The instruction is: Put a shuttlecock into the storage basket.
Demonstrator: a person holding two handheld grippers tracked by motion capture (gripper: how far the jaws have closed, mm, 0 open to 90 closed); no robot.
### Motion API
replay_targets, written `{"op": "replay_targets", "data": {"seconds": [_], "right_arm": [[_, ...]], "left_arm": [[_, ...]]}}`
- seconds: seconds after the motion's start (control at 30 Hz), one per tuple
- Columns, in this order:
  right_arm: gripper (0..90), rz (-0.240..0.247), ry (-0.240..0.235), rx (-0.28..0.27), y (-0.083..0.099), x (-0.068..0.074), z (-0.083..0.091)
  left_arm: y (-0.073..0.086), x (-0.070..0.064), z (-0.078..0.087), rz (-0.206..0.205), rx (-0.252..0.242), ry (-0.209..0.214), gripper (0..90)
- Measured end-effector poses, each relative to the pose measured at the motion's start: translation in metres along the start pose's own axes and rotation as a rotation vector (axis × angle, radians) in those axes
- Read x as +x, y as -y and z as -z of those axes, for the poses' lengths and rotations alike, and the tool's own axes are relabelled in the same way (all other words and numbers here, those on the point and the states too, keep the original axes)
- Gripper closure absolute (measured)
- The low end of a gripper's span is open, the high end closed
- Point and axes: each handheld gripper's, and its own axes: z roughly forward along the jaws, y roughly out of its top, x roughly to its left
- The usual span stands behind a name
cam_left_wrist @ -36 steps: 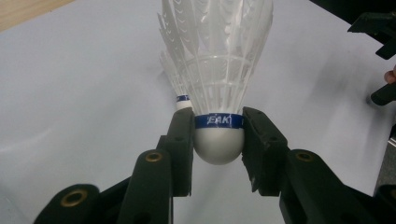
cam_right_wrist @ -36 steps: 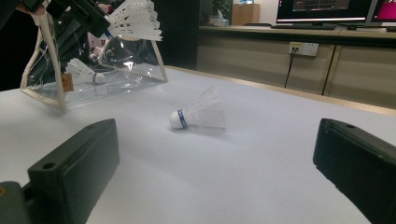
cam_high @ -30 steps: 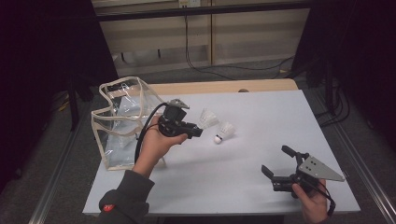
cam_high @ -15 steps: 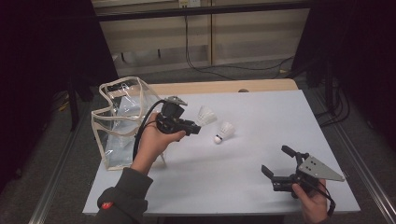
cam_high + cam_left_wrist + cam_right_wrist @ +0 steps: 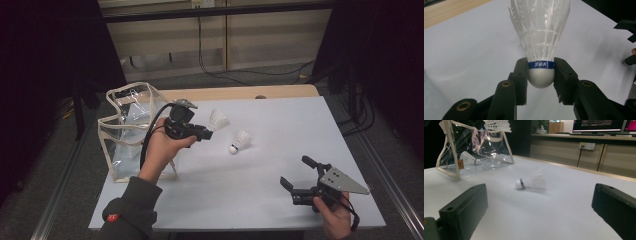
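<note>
You have three shuttlecocks in sight. The first shuttlecock (image 5: 540, 47) is clamped in your left tongs (image 5: 541, 75): in the left gripper view the two black jaws press on either side of its white cork, right at the blue band, with the feather skirt rising toward the top centre of the frame. In the high view those left tongs (image 5: 207, 131) sit left of centre, raised above the desk (image 5: 280, 135) beside the bag, with the held shuttlecock's skirt just to their upper right. The second shuttlecock (image 5: 239, 142) lies on its side on the desk near the centre of the high view, just right of the held one; in the right gripper view it rests mid-frame, cork to the left. The third shuttlecock (image 5: 470, 158) lies inside the one clear bag (image 5: 127, 130), which stands on the desk at the left of the high view and in the upper left of the right gripper view. Your right tongs (image 5: 298, 176) sit at the lower right of the high view, jaws spread wide and holding nothing.
</note>
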Motion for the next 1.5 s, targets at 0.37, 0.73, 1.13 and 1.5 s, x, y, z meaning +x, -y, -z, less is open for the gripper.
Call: {"op": "replay_targets", "data": {"seconds": [0.37,0.73,1.13,1.5], "right_arm": [[0.4,0.003,-0.004,0.006,0.001,0.001,-0.001],[0.4,0.0,0.0,0.002,0.0,0.0,0.0],[0.4,0.001,0.0,-0.001,0.0,0.0,0.001],[0.4,0.001,-0.005,0.0,0.0,0.0,-0.001]], "left_arm": [[-0.004,0.006,0.013,0.02,-0.011,-0.024,65.7],[-0.008,0.009,0.016,0.028,-0.013,-0.037,65.7],[-0.012,0.013,0.023,0.036,-0.017,-0.053,65.7],[-0.017,0.014,0.03,0.038,-0.018,-0.07,65.7]]}}
